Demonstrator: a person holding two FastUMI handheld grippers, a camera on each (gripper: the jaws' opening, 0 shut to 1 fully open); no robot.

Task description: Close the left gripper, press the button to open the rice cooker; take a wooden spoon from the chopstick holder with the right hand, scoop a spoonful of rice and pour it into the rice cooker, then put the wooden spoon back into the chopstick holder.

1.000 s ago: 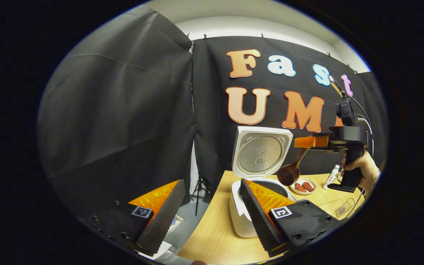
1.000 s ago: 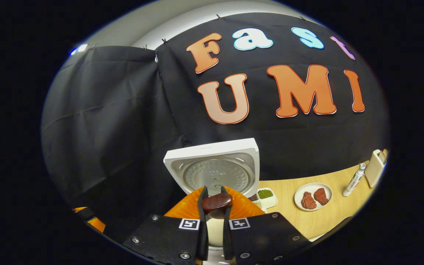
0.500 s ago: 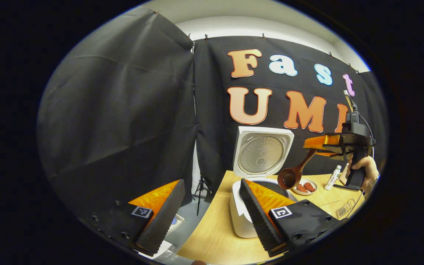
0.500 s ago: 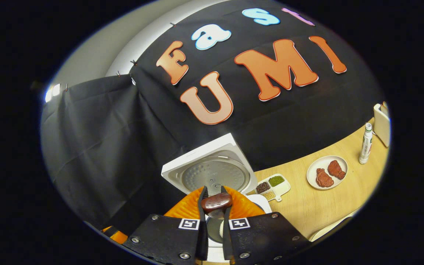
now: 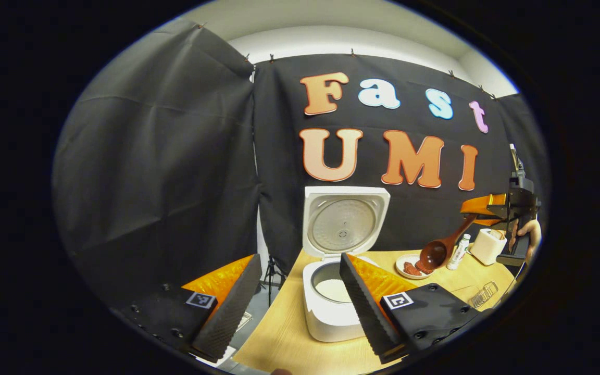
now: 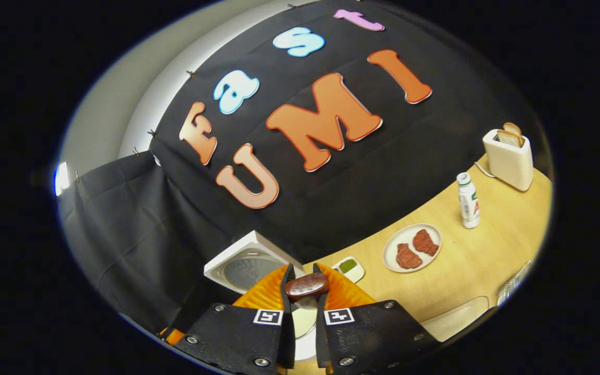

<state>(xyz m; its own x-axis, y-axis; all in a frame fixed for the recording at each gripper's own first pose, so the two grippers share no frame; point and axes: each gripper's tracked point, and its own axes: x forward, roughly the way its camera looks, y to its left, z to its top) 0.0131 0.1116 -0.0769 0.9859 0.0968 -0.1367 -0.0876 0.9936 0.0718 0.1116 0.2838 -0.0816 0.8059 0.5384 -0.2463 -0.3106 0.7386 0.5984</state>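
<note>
The white rice cooker [image 5: 331, 312] stands on the wooden table with its lid [image 5: 344, 221] raised, and white rice [image 5: 334, 289] lies in the pot. My left gripper [image 5: 295, 307] is open and empty, low in front of the cooker. To the right, above the table, my right gripper [image 5: 474, 208] is shut on the handle of a wooden spoon [image 5: 438, 252] whose bowl hangs down over the plate. In the right gripper view the spoon's handle end [image 6: 307, 285] sits pinched between my right gripper's [image 6: 302, 271] fingers, with the cooker lid [image 6: 248, 265] just beyond.
On the table [image 6: 461, 271] sit a plate with two red pieces [image 6: 412, 247], a small bottle [image 6: 468, 200], a white box with brown pieces sticking out of its top [image 6: 508, 153] and a small tray with green grains [image 6: 349, 266]. A wire rack [image 5: 482, 294] lies near the front right.
My right gripper has carried the spoon to the right, away from above the cooker and towards the plate, and has tilted. The left gripper stays open; the pot's rice now shows.
</note>
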